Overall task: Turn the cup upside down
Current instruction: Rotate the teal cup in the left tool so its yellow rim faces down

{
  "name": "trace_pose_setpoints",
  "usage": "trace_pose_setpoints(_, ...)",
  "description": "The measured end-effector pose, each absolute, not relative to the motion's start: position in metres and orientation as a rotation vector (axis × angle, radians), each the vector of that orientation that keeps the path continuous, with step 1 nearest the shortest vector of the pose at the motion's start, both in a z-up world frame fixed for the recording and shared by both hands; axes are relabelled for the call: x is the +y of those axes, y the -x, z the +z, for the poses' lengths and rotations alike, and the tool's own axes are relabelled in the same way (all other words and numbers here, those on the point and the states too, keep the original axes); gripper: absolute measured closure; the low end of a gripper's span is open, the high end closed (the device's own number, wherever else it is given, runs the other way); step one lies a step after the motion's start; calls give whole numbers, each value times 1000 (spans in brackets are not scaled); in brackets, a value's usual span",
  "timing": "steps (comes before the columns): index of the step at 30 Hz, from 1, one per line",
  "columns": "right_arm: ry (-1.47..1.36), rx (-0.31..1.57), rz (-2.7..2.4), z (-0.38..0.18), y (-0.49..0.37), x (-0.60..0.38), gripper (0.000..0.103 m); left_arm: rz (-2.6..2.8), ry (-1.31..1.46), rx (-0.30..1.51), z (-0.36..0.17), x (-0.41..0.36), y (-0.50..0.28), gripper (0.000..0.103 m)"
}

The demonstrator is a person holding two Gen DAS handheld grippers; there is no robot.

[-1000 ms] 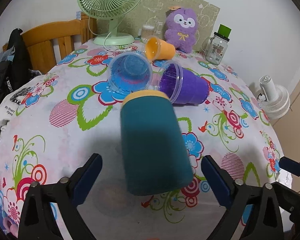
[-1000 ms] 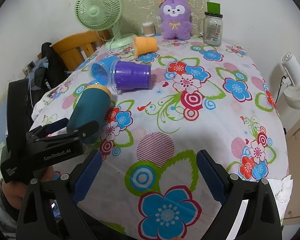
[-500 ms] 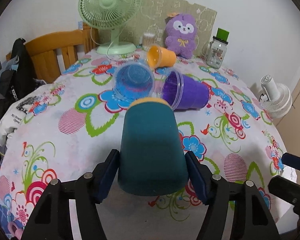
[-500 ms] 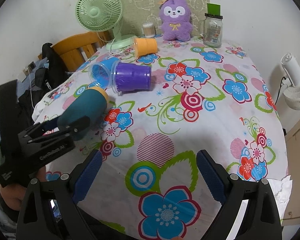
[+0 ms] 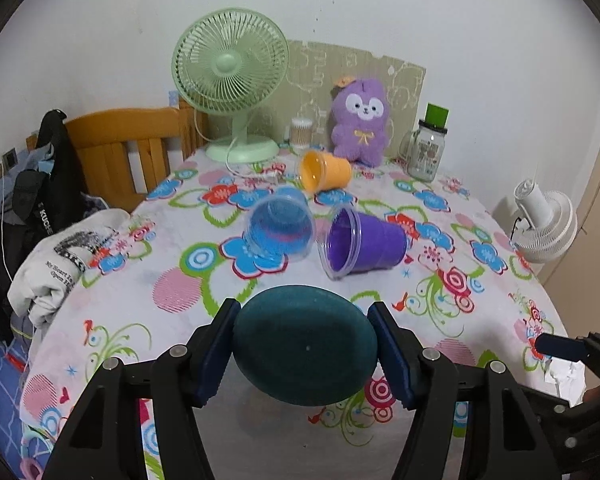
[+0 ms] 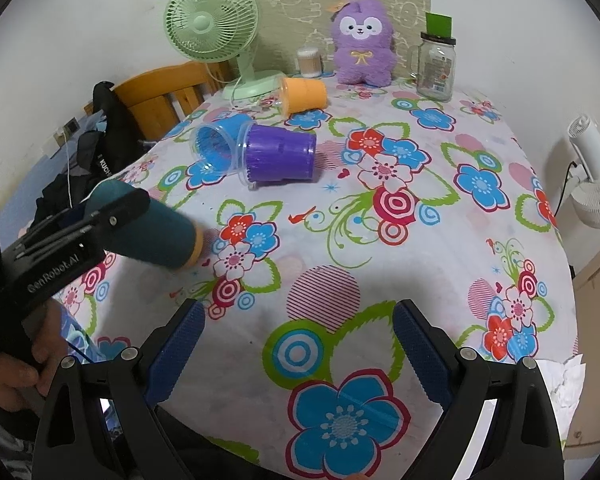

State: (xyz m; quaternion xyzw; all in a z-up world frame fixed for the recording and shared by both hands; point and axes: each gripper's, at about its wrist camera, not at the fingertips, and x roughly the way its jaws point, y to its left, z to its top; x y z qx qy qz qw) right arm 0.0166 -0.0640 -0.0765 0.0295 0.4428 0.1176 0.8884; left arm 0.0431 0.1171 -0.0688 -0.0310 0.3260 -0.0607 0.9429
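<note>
Your left gripper (image 5: 305,354) clamps the teal cup (image 5: 305,345) by its sides near the table's (image 6: 380,240) left edge, tilted mouth-down for flipping. Your right gripper (image 6: 296,354) waits wide, holding nothing.

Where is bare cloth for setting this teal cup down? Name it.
Free: the wide tablecloth patch ahead of the right gripper, right of the teal cup. Crowded: purple cup against blue cup, orange cup behind.
</note>
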Motion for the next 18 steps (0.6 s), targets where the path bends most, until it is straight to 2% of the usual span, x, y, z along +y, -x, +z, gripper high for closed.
trace_pose_setpoints(18, -27, 900, 280, -70, -10, -49, 7, -138, 103, 577, -23, 128, -17, 36)
